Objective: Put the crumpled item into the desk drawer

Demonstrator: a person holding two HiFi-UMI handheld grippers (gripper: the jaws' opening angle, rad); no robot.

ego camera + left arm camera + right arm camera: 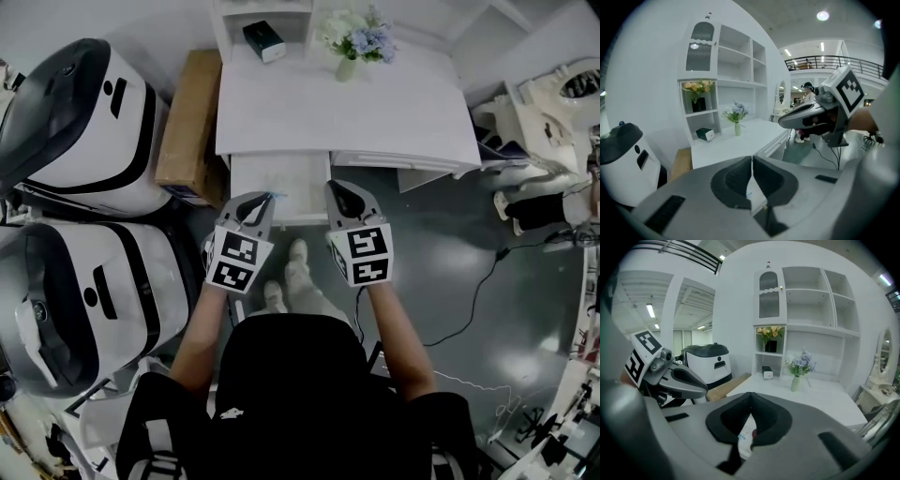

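Two hand-held grippers hover side by side over the pulled-out white desk drawer (236, 187), which juts from under the white tabletop (394, 112) toward the person. The left gripper (269, 198) has its jaws pressed together, with nothing pinched that I can see. The right gripper (336, 188) looks likewise closed and empty.

Through the slit under each pair of jaws shows a pale sheet-like thing with blue print (745, 432). I take it for the crumpled item, lying inside the drawer, ahead of and below both tips. Its long axis cannot be told.

The left gripper hangs over the drawer's inside and so seems nearer to it, while the right sits at the drawer's right front corner. If the item is indeed in, what remains turns on the drawer front just beneath both tips.
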